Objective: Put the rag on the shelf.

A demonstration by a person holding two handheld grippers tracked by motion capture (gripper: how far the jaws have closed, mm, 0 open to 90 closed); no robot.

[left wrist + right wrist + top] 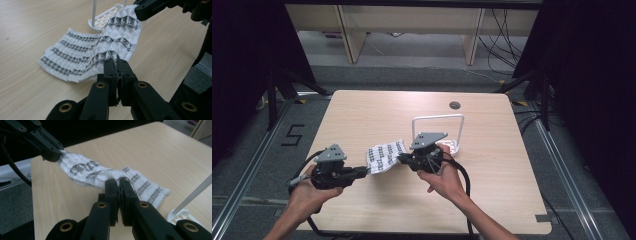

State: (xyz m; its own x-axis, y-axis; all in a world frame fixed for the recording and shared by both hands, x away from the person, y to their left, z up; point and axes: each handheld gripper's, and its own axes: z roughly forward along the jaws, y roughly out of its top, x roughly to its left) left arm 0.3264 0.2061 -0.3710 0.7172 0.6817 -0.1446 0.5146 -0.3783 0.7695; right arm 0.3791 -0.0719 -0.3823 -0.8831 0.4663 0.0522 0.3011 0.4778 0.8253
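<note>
A white cloth with dark patterned stripes (385,156) lies near the middle of the wooden surface (362,115), stretched between the two tongs, with its far edge resting on the surface just left of a white wire rack (439,131). The left tongs (363,171) are closed on the cloth's near left corner; in the left gripper view the jaws pinch a bunched bit of fabric (110,55). The right tongs (402,159) are closed on the opposite corner, and the right gripper view shows its jaws clamped over a fold of the cloth (100,175). Both grips look shallow, taken close to the hem, so a sharp pull apart could tug a corner free and drop that side. The rack's upright wire stands close to the right hand (442,175), so lifting or swinging the cloth toward the far right could snag it or knock the rack over.
</note>
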